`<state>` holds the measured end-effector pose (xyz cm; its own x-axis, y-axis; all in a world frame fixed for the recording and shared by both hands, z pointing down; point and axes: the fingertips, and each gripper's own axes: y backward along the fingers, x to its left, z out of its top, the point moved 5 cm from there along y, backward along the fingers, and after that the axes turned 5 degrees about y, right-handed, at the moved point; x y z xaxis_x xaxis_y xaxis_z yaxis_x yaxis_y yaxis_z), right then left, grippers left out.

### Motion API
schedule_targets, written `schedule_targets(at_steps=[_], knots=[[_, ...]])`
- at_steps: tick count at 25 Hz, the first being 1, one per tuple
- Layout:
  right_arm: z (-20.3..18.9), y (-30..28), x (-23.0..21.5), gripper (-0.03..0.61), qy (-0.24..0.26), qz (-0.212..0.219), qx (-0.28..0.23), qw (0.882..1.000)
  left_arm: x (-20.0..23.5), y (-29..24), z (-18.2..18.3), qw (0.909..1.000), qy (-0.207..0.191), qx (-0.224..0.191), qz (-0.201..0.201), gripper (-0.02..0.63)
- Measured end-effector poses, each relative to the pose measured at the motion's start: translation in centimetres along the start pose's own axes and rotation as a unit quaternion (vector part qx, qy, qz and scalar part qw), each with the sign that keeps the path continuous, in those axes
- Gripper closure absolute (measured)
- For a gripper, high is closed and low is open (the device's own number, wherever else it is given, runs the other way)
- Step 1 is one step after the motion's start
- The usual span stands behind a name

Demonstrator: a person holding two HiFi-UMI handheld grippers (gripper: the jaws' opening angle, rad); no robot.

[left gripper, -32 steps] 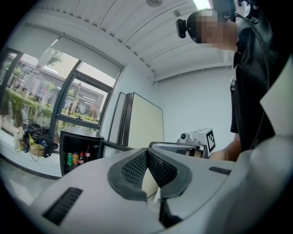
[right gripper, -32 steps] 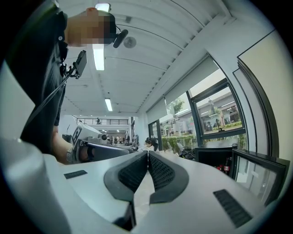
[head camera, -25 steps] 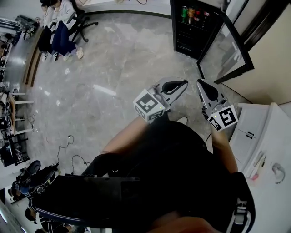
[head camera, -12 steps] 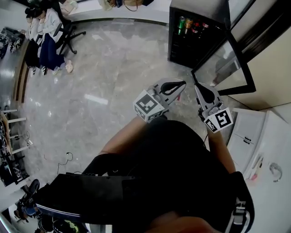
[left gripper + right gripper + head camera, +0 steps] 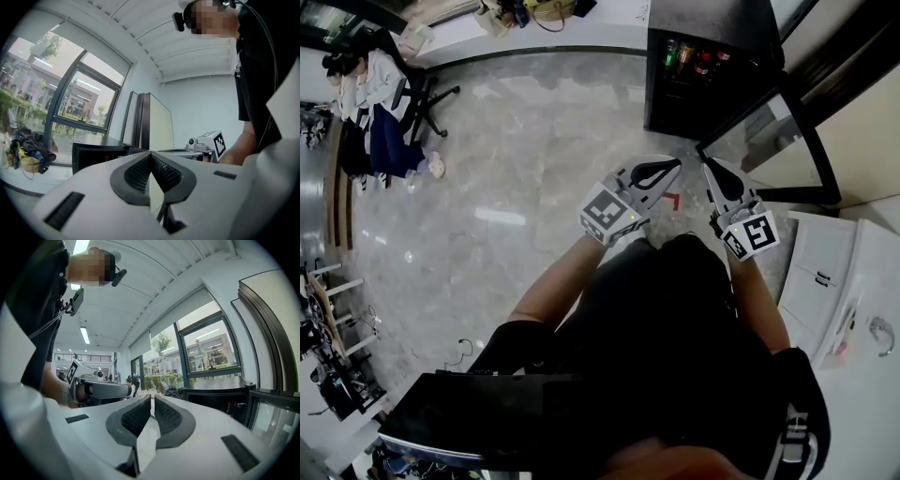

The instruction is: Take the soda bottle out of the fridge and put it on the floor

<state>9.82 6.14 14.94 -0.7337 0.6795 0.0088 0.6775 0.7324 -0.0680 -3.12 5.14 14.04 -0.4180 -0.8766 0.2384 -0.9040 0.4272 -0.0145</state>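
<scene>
The black mini fridge (image 5: 705,21) stands at the upper right with its glass door (image 5: 772,134) swung open. Several drinks (image 5: 692,56) stand on its top shelf, green, orange and red; which one is the soda bottle I cannot tell. A red bottle (image 5: 229,407) shows inside the fridge (image 5: 220,399) in the right gripper view. My left gripper (image 5: 675,165) and right gripper (image 5: 710,169) are side by side, held level, short of the fridge over the floor. Both are shut and hold nothing. The left gripper view shows the fridge (image 5: 98,154) beyond its jaws.
A white cabinet (image 5: 830,281) stands close on my right. A red mark (image 5: 672,200) lies on the grey floor under the grippers. A seated person on an office chair (image 5: 380,98) is far left. A counter with bags (image 5: 534,11) runs along the back.
Both grippers have moved forward toward the fridge, staying shut. The fridge and its open door now sit closer to the gripper tips in the head view.
</scene>
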Motion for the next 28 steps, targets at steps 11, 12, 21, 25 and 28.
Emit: schedule_targets(at_steps=[11,12,21,25,28], knots=[[-2.8,-5.8,-8.5,0.567,-0.005,-0.01,0.003,1.0,7.8,-6.7,-0.4,0.999,0.01,-0.01,0.042,0.612],[-3.3,-6.5,-9.5,0.568,0.0,-0.013,0.009,1.0,8.7,-7.5,-0.5,0.9988,0.01,-0.01,0.048,0.612],[-10.7,-10.9,-20.4,0.56,-0.025,-0.034,0.03,0.999,14.3,-16.7,-3.7,0.9973,0.003,-0.009,0.073,0.612],[-14.7,-13.7,-23.6,0.485,-0.044,-0.055,0.043,0.997,17.3,-18.6,-5.9,0.9951,0.005,-0.004,0.099,0.612],[-18.3,-15.8,-25.5,0.424,-0.043,-0.082,0.056,0.994,19.4,-19.0,-8.0,0.9928,0.009,0.005,0.119,0.612]])
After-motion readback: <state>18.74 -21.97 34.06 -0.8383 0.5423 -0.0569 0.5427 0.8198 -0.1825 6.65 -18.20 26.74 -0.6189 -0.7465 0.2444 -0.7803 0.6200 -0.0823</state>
